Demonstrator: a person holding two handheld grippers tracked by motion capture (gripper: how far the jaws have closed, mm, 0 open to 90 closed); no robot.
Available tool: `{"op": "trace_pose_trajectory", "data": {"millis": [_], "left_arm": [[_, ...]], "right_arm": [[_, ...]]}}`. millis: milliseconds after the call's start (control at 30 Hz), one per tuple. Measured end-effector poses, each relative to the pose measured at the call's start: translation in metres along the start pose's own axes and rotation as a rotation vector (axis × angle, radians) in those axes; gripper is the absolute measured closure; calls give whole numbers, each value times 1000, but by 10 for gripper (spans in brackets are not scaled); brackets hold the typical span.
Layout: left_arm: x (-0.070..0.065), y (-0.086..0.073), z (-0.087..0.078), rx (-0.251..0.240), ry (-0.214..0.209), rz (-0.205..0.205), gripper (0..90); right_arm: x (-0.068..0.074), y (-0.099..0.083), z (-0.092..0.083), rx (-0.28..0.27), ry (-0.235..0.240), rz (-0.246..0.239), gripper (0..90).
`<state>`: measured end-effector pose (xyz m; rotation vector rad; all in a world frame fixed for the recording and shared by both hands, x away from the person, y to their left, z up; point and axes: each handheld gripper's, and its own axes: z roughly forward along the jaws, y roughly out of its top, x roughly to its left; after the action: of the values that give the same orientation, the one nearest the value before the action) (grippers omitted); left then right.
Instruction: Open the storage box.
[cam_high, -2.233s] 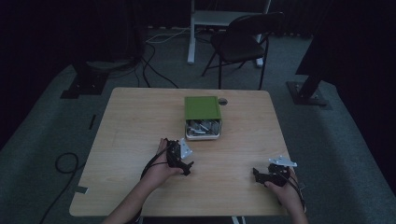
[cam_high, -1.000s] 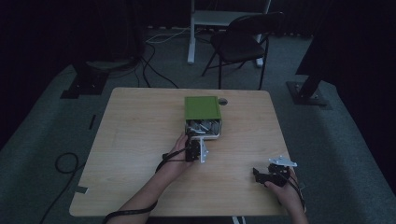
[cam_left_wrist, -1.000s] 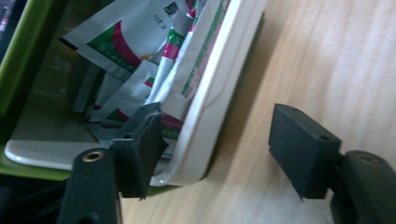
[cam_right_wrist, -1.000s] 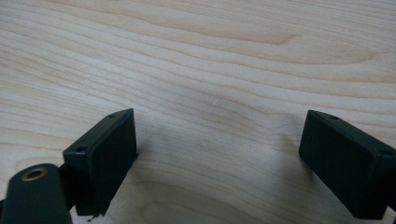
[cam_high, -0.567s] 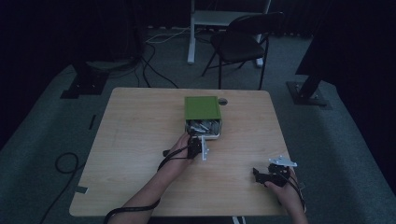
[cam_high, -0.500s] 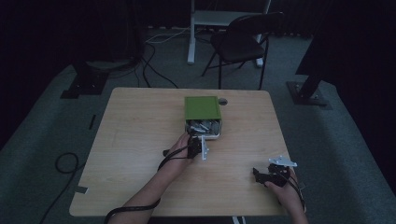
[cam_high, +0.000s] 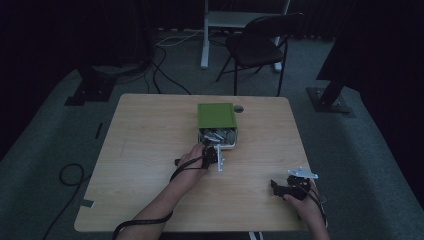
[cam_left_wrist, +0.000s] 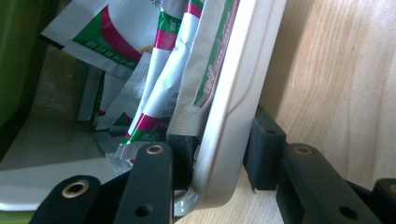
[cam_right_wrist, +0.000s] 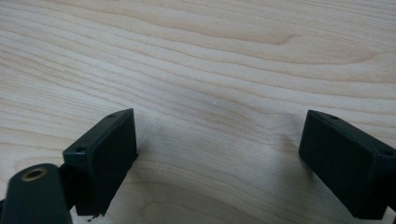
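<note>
A grey box (cam_high: 233, 143) with an upright green lid (cam_high: 216, 115) stands at the middle of the wooden table (cam_high: 150, 130). It holds several white sachets (cam_left_wrist: 163, 70) with green and pink print. My left gripper (cam_high: 215, 150) is at the box's near edge. In the left gripper view, my left gripper (cam_left_wrist: 222, 145) has just been closing and now pinches the pale box rim (cam_left_wrist: 243, 84), with one pad inside and one outside. My right gripper (cam_high: 274, 184) rests on the table near the front right. In the right gripper view, my right gripper (cam_right_wrist: 219, 163) is open over bare wood with nothing between the jaws.
A small round hole (cam_high: 239, 108) lies in the tabletop just right of the lid. A folding chair (cam_high: 260, 45) and a white table leg (cam_high: 205, 35) stand beyond the far edge. Cables (cam_high: 70, 175) lie on the floor at the left.
My left hand has gone from the front middle of the table forward to the box's near edge. The right hand has stayed where it was.
</note>
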<state>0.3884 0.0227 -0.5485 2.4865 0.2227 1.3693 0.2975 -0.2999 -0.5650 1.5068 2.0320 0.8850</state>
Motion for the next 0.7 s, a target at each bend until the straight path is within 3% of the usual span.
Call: {"op": "trace_pose_trajectory", "data": {"millis": [700], "left_arm": [[-8, 3, -14, -1, -14, 13, 691]], "right_arm": [[0, 0, 0, 0, 0, 0, 109]]}}
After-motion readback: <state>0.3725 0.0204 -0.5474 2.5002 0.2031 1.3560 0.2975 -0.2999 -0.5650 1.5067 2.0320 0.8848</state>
